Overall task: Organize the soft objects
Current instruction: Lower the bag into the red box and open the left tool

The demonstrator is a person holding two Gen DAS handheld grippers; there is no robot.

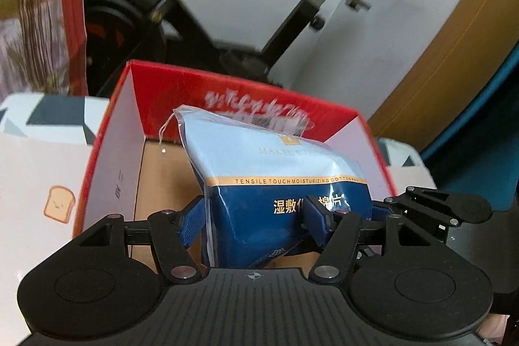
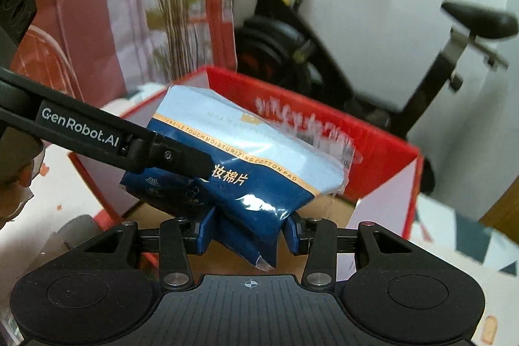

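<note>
Left wrist view: the cotton pad pack [image 1: 275,184] is being held over the red box [image 1: 227,86], pinched by left gripper [image 1: 256,224] and right gripper [image 2: 248,232]; light, squashy, slippery film, best gripped at its padded lower end.

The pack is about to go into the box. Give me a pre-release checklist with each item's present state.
1. Right gripper pinches the cotton pad pack at its lower corner: ok.
2. Left gripper on the pack's dark blue end, fingers either side: ok; firmness of press: cannot tell.
3. Pack is over the open red box: ok.
4. Cardboard floor of the box below the pack looks bare: ok, though part is hidden by the pack.
5. Pack level for setting down: not ok, it tilts.
6. Pack's clear wrapper intact: cannot tell.
</note>
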